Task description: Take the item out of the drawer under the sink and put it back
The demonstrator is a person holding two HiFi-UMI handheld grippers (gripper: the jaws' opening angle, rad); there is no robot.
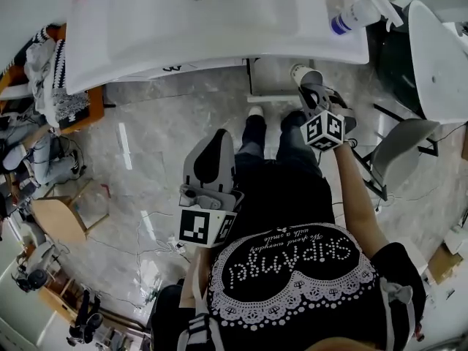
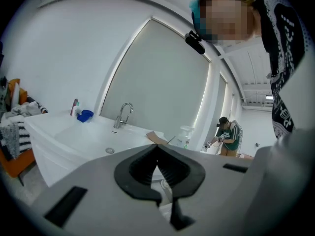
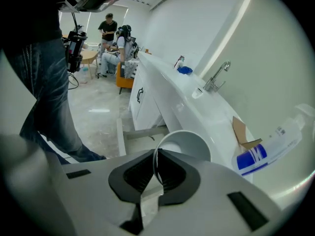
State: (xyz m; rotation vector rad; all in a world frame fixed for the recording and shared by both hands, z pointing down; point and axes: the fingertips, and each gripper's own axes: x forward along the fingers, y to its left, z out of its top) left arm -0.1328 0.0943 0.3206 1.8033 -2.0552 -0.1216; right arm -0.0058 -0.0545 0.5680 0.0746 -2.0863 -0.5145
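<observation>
My right gripper [image 1: 310, 92] is shut on the rim of a white cup [image 1: 300, 72], held low in front of the cabinet under the white sink [image 1: 219, 28]. In the right gripper view the cup [image 3: 186, 142] lies on its side with its thin rim pinched between the dark pads [image 3: 170, 173]. The left gripper [image 1: 217, 139] hangs lower, over the floor by the person's left leg. Its pads [image 2: 170, 168] meet, and nothing is between them. The cabinet front [image 3: 142, 100] shows white panels with handles; I cannot tell whether a drawer stands open.
A faucet [image 3: 216, 77], a bottle with a blue label [image 3: 268, 149] and a cardboard scrap [image 3: 243, 132] sit on the sink top. A grey chair [image 1: 398, 148] stands at the right, wooden furniture with cloths [image 1: 55, 79] at the left. Other people [image 3: 115, 43] are farther off.
</observation>
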